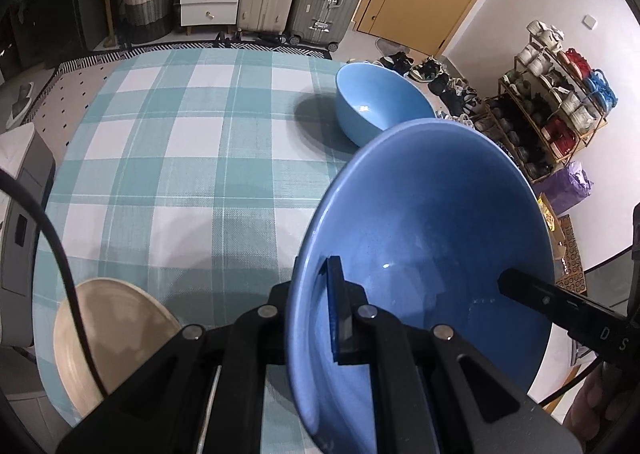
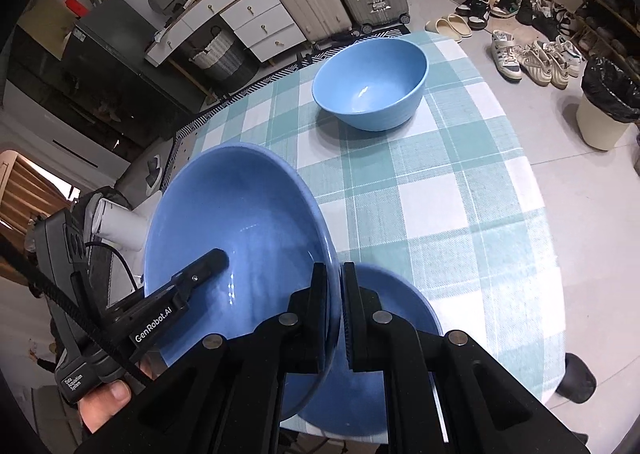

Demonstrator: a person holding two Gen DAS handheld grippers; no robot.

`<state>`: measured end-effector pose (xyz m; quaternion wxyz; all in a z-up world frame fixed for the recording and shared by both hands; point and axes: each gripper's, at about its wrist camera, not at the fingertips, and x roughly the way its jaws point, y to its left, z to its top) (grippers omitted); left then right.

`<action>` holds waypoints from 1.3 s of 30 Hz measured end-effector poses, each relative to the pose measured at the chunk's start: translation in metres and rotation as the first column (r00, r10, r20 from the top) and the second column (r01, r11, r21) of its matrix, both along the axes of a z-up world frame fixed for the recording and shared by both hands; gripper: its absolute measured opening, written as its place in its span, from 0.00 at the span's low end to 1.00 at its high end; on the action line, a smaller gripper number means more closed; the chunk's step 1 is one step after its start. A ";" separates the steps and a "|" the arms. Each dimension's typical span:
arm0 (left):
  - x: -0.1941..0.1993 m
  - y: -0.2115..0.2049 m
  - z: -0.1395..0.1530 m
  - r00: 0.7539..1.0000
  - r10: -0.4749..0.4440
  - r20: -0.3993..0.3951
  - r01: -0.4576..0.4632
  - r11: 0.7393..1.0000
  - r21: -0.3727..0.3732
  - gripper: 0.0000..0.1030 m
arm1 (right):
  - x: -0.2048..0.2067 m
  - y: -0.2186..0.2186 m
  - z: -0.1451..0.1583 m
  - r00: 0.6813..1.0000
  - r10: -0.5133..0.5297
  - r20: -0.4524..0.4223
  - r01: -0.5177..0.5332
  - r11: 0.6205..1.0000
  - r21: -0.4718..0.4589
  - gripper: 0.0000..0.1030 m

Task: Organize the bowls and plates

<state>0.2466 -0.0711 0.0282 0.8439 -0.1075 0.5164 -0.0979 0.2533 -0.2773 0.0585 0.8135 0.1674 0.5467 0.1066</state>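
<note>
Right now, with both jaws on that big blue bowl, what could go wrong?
1. The held bowl is pinched only at opposite rim edges; if the hands drift apart, it may slip.
2. A blue plate lies right below, so a drop could chip both.
3. Lowered hard into the far bowl, they could clash.

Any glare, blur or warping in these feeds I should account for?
Left wrist: sharp, held bowl shows a small glint, far bowl casts a soft shadow leftward, tablecloth checks bow at the edges. Right wrist: sharp, streaky glare inside both bowls, strong fisheye curve.
</note>
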 end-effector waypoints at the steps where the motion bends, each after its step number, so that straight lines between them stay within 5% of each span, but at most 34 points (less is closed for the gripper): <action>1: -0.002 -0.001 0.001 1.000 -0.003 0.001 0.003 1.000 0.003 0.06 | -0.003 0.000 0.002 1.000 0.001 0.003 -0.001 1.000 -0.004 0.06; 19: -0.043 -0.031 -0.024 0.999 -0.031 -0.040 0.033 0.998 0.055 0.06 | -0.051 -0.028 -0.027 0.997 -0.045 -0.067 0.047 0.998 0.034 0.06; 30: -0.052 -0.044 -0.042 0.999 -0.030 -0.023 0.032 0.990 0.134 0.09 | -0.060 -0.028 -0.042 0.999 -0.018 -0.051 0.017 1.000 -0.021 0.06; 39: -0.057 -0.044 -0.060 1.000 0.012 -0.004 -0.011 0.992 0.123 0.09 | -0.063 -0.029 -0.058 0.999 -0.003 -0.032 0.002 0.999 -0.051 0.06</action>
